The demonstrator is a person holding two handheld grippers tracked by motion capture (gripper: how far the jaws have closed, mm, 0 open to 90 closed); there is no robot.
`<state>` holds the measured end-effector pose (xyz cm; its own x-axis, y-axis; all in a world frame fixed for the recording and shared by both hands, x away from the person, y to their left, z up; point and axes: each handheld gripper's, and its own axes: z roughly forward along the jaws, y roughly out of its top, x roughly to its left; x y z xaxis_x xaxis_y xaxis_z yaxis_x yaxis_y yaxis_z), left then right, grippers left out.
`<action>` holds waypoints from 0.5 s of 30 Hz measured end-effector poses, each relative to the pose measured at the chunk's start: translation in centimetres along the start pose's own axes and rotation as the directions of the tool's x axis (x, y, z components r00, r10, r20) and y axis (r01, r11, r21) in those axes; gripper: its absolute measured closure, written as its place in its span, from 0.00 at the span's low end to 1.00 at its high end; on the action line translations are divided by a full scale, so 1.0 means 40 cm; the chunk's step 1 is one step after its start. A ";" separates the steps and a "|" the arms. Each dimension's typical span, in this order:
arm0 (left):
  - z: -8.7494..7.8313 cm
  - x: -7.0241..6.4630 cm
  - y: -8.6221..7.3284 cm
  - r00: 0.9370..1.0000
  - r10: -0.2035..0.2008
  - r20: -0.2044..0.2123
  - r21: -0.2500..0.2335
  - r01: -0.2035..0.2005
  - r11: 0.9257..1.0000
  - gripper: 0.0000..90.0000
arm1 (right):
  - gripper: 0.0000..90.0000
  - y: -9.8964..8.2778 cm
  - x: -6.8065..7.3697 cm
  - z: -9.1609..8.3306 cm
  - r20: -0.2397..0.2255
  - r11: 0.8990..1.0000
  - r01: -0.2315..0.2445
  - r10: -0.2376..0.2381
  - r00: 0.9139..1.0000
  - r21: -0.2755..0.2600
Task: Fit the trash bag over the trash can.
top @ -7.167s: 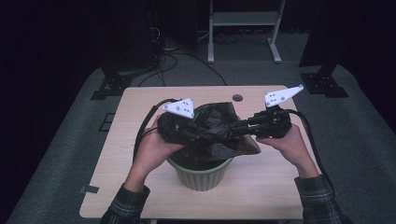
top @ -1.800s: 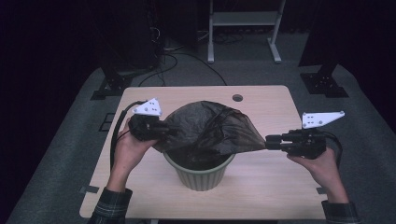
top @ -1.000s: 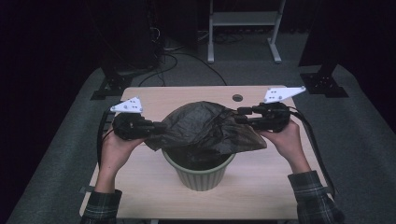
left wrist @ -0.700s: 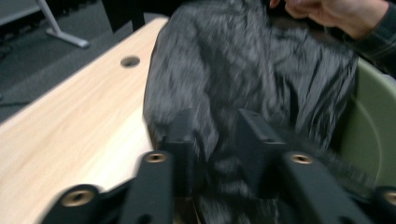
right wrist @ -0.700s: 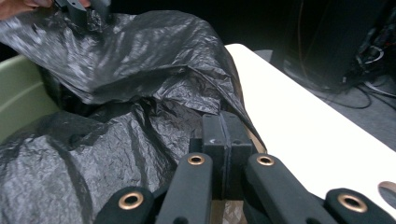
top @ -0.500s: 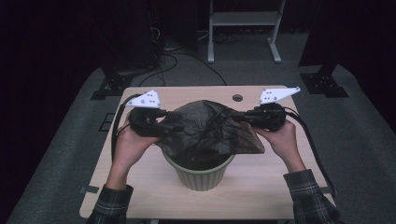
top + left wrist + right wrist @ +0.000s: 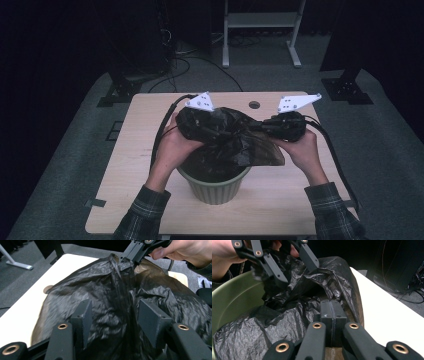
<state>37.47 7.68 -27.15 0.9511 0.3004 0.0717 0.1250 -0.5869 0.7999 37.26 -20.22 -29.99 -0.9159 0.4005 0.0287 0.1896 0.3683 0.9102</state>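
A black plastic bag (image 7: 235,145) lies crumpled over a green pot (image 7: 215,187) near the table's front middle. My right gripper (image 7: 248,128) is shut on a raised fold of the bag's right side, with its closed jaws (image 7: 331,311) deep in the film. The left gripper view shows those tips (image 7: 127,258) pinching the fold's top. My left gripper (image 7: 220,134) hovers over the bag's left part. Its jaws have just been opening and stand apart (image 7: 117,315). A ridge of the bag (image 7: 125,302) runs between the pads, which do not press on it. The pot's inner wall (image 7: 232,297) shows beside the bag (image 7: 287,315).
The pale wooden table (image 7: 130,165) has a small round hole (image 7: 254,105) near its far edge. Cables trail from both grippers across it. On the dark floor behind are a white frame (image 7: 260,20) and black stand feet (image 7: 345,90).
My left gripper moved right from the table's left side to above the bag and opened. The stretched bag has bunched up. The right gripper stayed in place, shut on the bag.
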 end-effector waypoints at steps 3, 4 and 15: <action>0.011 0.001 0.003 1.000 0.000 -0.005 0.004 0.000 1.000 0.51 | 1.00 0.000 0.002 0.000 -0.005 1.000 0.000 0.000 1.000 -0.001; 0.014 0.002 0.004 1.000 -0.001 -0.003 0.006 0.001 1.000 0.52 | 1.00 0.000 0.002 0.000 -0.008 1.000 0.000 0.000 1.000 -0.002; 0.006 0.013 -0.006 0.999 -0.036 -0.009 -0.025 0.036 0.999 1.00 | 1.00 0.000 0.015 -0.004 -0.033 1.000 0.009 -0.009 0.999 -0.009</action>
<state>38.01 7.81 -27.45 0.9432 0.3287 0.0481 0.1523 -0.5567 0.8166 36.66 -20.12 -29.92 -0.9288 0.3689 0.0344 0.1784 0.3640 0.9142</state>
